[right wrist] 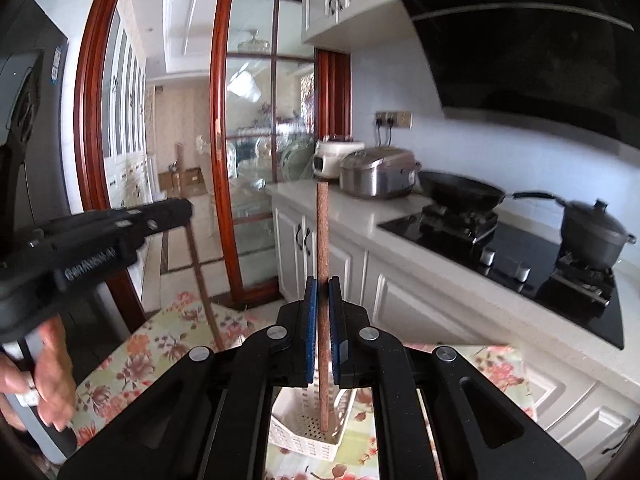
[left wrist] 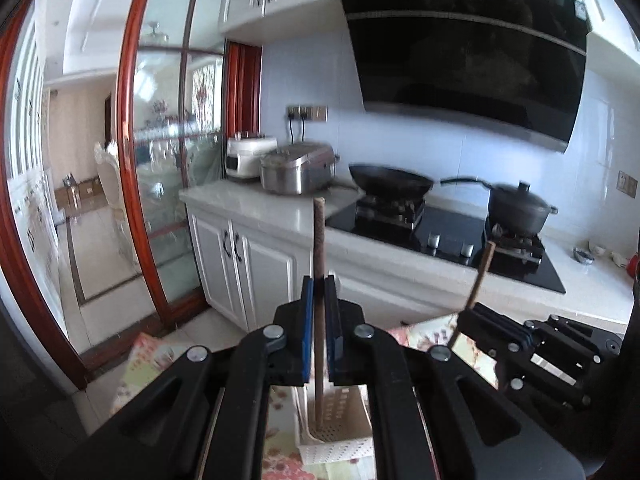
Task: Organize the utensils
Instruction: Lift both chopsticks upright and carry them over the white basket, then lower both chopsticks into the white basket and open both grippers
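A wok [left wrist: 390,180] and lidded pot [left wrist: 520,210] sit on the stove [left wrist: 448,236].

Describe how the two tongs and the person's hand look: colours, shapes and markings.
Both the left tongs and the right tongs are matte black, with angular linkage arms joined by round silver pivot bolts. Their two flat fingers carry blue pads. Seen from the right wrist view, the left body bears white lettering, too blurred to read surely. The person's bare hand shows no sleeve and no visible cables.

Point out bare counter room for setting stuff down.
The white counter is bare in front of the steel cooker, left of the black hob. The hob is crowded by the wok and lidded pot.
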### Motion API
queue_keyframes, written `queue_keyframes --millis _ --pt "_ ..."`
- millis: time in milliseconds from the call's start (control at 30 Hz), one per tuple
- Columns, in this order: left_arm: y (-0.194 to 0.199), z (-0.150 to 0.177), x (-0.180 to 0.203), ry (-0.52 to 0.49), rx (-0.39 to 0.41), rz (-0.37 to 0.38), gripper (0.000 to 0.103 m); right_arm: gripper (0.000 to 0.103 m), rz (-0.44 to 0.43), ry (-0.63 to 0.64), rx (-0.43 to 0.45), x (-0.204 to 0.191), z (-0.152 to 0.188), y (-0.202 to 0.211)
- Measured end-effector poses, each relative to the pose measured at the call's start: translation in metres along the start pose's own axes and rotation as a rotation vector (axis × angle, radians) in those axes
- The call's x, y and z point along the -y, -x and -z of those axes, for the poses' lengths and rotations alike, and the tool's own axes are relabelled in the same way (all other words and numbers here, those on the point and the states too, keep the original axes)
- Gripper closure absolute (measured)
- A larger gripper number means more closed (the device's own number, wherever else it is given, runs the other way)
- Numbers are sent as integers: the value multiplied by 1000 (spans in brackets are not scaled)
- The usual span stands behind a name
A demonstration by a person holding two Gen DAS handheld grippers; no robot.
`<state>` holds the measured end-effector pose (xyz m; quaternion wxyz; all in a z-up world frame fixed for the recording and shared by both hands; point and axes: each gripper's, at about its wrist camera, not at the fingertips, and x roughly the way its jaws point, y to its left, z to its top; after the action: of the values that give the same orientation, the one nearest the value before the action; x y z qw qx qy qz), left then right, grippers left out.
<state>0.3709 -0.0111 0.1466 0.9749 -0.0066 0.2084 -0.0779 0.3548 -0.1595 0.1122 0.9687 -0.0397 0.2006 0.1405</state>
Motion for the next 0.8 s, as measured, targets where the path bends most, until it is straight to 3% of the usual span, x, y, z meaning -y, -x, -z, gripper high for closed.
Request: queue_keyframes --millis 233,533,667,800 --pt "-52 36 -21 58 -122 0 97 94 -6 -45 -102 10 23 -46" --pt "-47 47 -39 61 -113 -32 93 93 3 -92 -120 24 35 -51" --pt "-19 53 -42 60 -67 -59 64 93 6 -93 -108 24 44 -31" --pt "9 69 -44 54 -52 -89 50 92 3 -98 -114 23 61 -10"
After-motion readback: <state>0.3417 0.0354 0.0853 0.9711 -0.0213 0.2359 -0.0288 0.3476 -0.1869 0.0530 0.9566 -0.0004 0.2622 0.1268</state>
